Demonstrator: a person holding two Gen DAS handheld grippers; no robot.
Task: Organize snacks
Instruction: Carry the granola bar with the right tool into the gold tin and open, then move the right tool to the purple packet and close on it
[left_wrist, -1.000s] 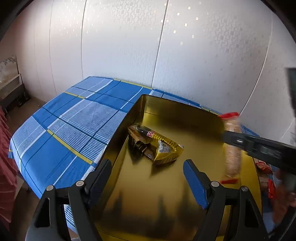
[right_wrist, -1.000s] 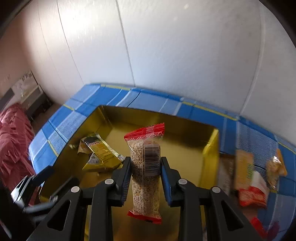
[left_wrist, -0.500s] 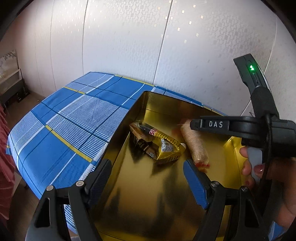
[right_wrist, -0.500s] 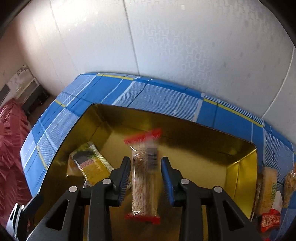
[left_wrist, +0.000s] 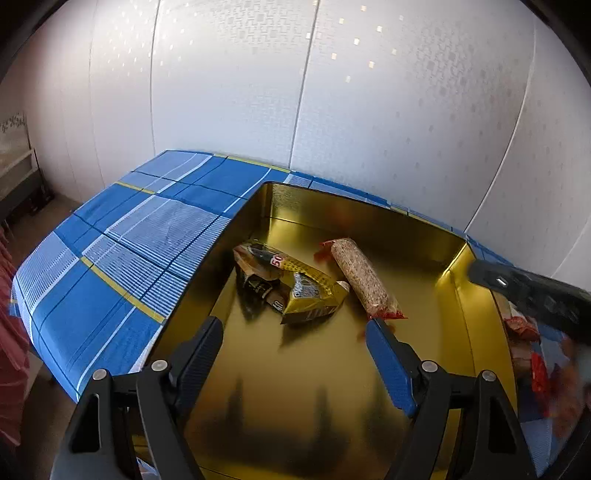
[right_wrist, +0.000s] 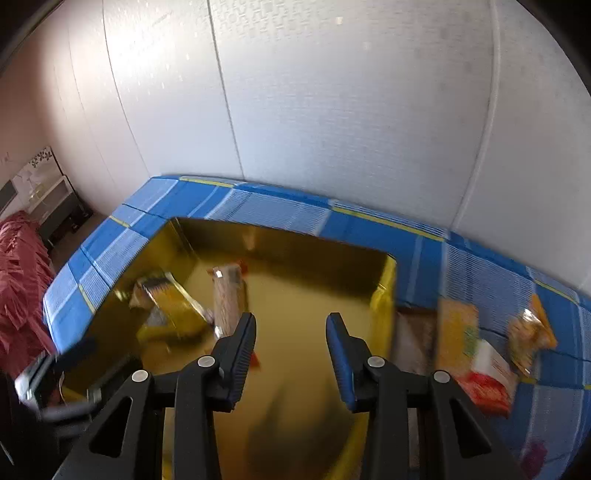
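A gold tin box (left_wrist: 458, 302) (right_wrist: 386, 280) stands on a blue plaid tablecloth. Inside lie a crumpled gold snack packet (left_wrist: 295, 288) (right_wrist: 170, 306) and a clear tube pack of seeds with red ends (left_wrist: 364, 280) (right_wrist: 227, 295), side by side. My left gripper (left_wrist: 295, 343) is open and empty over the box's near end. My right gripper (right_wrist: 291, 332) is open and empty above the box floor, right of the seed pack; its body (left_wrist: 532, 295) shows at the right of the left wrist view.
Several loose snack packs lie on the cloth right of the box: a yellow pack (right_wrist: 458, 325), a red and white pack (right_wrist: 487, 373), an orange bag (right_wrist: 530, 332). A white panelled wall is close behind. The table edge drops off at left, near red fabric (right_wrist: 18, 280).
My right gripper opened and let the seed pack go; it now lies in the box beside the gold packet. The right gripper has drawn back to the right. The left gripper stayed put.
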